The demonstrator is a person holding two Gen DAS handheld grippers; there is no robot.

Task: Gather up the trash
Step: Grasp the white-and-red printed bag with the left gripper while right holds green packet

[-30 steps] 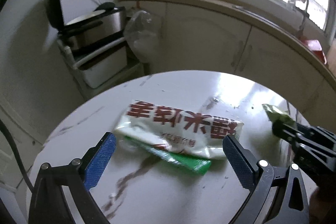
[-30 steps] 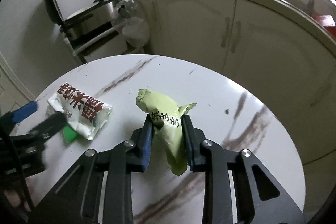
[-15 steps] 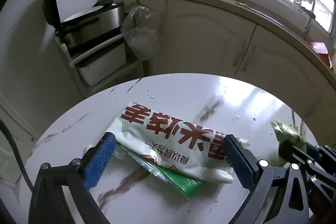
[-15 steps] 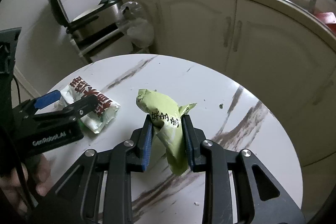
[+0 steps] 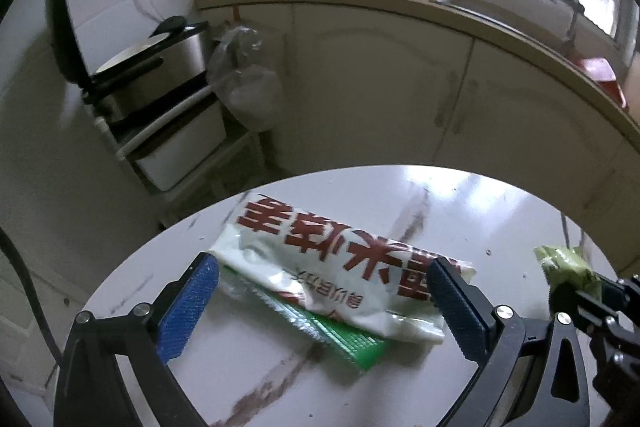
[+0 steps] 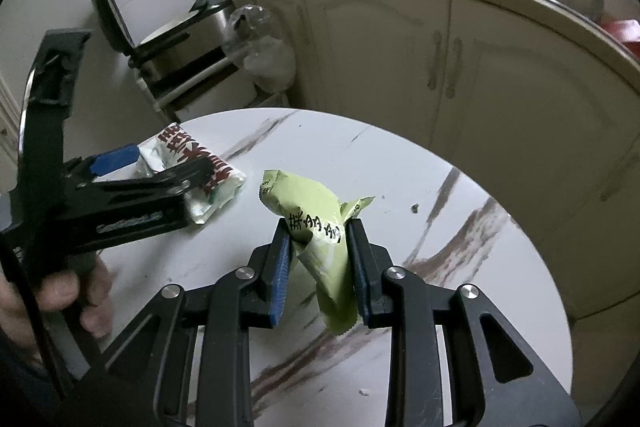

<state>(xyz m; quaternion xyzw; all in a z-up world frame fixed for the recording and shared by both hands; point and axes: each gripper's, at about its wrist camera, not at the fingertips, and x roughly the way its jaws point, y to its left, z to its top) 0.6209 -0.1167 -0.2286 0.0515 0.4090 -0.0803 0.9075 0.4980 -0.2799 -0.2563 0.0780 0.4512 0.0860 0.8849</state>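
Note:
A white wrapper with red characters [image 5: 340, 259] lies on the round marble table [image 5: 280, 379], on top of a green packet [image 5: 344, 335]. My left gripper [image 5: 320, 283] is open, its blue-padded fingers on either side of the white wrapper. It also shows in the right wrist view [image 6: 160, 167] over the white wrapper [image 6: 192, 163]. My right gripper [image 6: 320, 239] is shut on a light green wrapper [image 6: 320, 227], held above the table. That green wrapper also shows in the left wrist view [image 5: 564, 267].
Cream kitchen cabinets [image 6: 440, 59] and a counter stand behind the table. A metal appliance with a raised lid [image 5: 152, 67] sits on a rack at the left, with a plastic bag [image 5: 244, 83] hanging beside it. Small crumbs [image 6: 414, 206] lie on the table.
My left gripper has moved forward and closer, so its open fingers now straddle the white wrapper. My right gripper still holds the green wrapper and has shifted slightly.

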